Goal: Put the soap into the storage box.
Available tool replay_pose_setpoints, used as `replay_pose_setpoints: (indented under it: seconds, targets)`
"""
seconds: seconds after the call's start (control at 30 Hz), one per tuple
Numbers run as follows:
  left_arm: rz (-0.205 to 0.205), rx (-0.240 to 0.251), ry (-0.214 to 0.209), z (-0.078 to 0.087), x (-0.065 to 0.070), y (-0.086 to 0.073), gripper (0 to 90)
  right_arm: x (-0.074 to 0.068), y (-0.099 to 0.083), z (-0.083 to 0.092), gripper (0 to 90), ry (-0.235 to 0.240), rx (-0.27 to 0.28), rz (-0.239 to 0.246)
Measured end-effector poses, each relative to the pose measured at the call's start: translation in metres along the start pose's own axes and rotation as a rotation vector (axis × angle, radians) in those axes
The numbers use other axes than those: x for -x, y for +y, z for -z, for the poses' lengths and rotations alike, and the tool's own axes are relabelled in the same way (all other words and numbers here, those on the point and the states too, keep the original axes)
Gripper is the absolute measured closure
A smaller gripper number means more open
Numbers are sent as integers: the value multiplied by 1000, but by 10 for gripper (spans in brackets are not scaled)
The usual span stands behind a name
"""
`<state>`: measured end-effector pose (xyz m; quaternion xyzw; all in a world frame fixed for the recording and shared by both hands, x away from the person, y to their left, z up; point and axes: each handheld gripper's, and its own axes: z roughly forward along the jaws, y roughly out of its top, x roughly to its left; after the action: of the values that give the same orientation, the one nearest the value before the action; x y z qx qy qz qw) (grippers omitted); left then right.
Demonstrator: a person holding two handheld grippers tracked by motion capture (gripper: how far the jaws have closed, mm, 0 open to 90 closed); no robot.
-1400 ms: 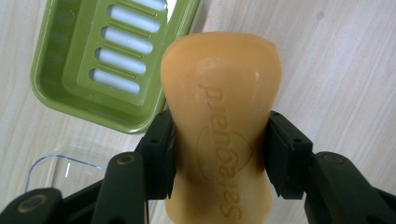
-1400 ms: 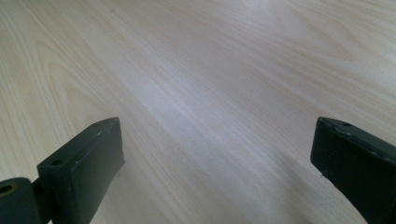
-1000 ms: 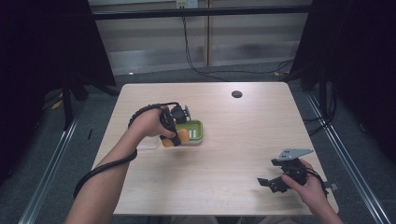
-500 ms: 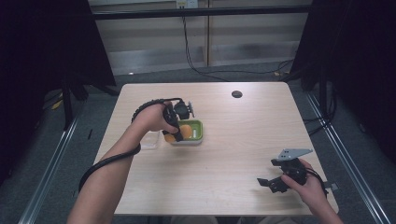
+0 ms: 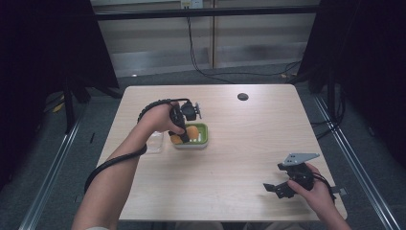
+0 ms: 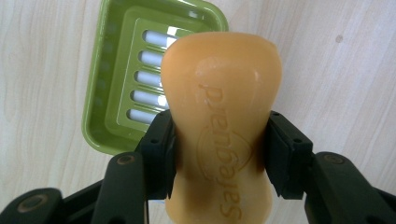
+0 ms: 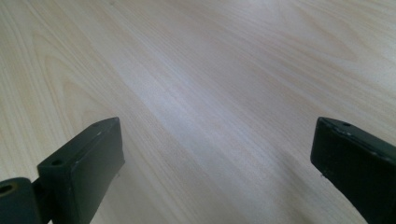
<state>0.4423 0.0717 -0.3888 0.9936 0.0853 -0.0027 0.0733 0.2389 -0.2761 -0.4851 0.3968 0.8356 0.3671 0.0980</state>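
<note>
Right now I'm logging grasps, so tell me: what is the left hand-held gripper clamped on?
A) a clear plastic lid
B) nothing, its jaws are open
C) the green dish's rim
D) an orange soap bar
D: in the left gripper view the left hand-held gripper has both jaws pressed against the sides of the soap bar, above the green dish.

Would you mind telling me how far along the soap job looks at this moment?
Done: the left gripper is clamped on the waist of the orange soap bar, lifted clear. In hand: it holds the bar over the green soap dish. Left: lowering the bar into the dish and releasing, probably. The right gripper sits open above the bare table.
</note>
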Motion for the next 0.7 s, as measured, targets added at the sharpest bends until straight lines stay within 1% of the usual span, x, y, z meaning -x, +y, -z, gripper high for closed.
replay_pose_setpoints:
  seconds: [0.03, 0.07, 0.1, 0.13, 0.2, 0.23, 0.27, 0.3, 0.33, 0.37, 0.4, 0.43, 0.47, 0.5, 0.53, 0.57, 0.6, 0.63, 0.67, 0.7]
  targets:
    - [0, 0, 0, 0, 0, 0, 500, 0, 0, 0, 23, 0, 0, 0]
    - [4, -3, -18, 1, -1, 0, 500, 0, 0, 0, 23, 1, -1, 2]
    - [10, 14, 7, 0, 1, 0, 500, 0, 0, -1, 23, 0, -1, 5]
    - [-3, 13, 7, 1, -1, 0, 500, 0, 0, -1, 23, 1, -2, 6]
    - [-1, 8, 1, 2, -2, 1, 500, 0, 0, -1, 23, 1, -4, 5]
    - [6, 13, 3, 2, -3, 1, 500, 0, 0, -1, 23, -2, -3, 3]
    - [6, 13, 3, 2, -3, 1, 500, 0, 0, -1, 23, -2, -3, 3]
    - [-6, 5, -9, 4, -5, 1, 500, 0, 0, -1, 23, 1, -2, 3]
    - [-3, 7, -10, 4, -5, 2, 500, 0, 0, -1, 23, -3, -2, 3]
    - [-2, 12, 7, 3, -5, 2, 500, 0, 0, -1, 23, -3, -2, 3]
    - [2, 16, 12, 3, -4, 2, 500, 0, 0, 0, 23, -2, -5, -1]
    - [-6, 13, 14, 3, -5, 2, 500, 0, 0, 0, 23, -3, -5, -2]
    - [-16, 12, 28, 4, -6, 3, 500, 0, 0, -1, 23, 1, -1, -4]
    - [-3, 22, 27, 3, -6, 4, 500, 0, -1, -1, 23, 0, 1, -2]
    - [-3, 22, 27, 3, -6, 4, 500, 0, 0, -1, 23, -3, 0, -4]
    - [-22, 5, -2, 5, -9, 6, 500, 1, 0, -1, 23, -4, 0, -3]
    - [-22, 5, -2, 5, -9, 6, 500, 1, 0, -1, 23, -4, 0, -3]
    - [-10, 16, 17, 3, -7, 6, 500, 1, 0, 0, 23, -7, -4, -2]
    - [-18, 8, 11, 4, -9, 7, 500, 1, 0, 0, 23, -6, -4, -5]
    - [-26, 2, -5, 4, -10, 7, 500, 1, 0, 0, 23, -8, -4, -5]
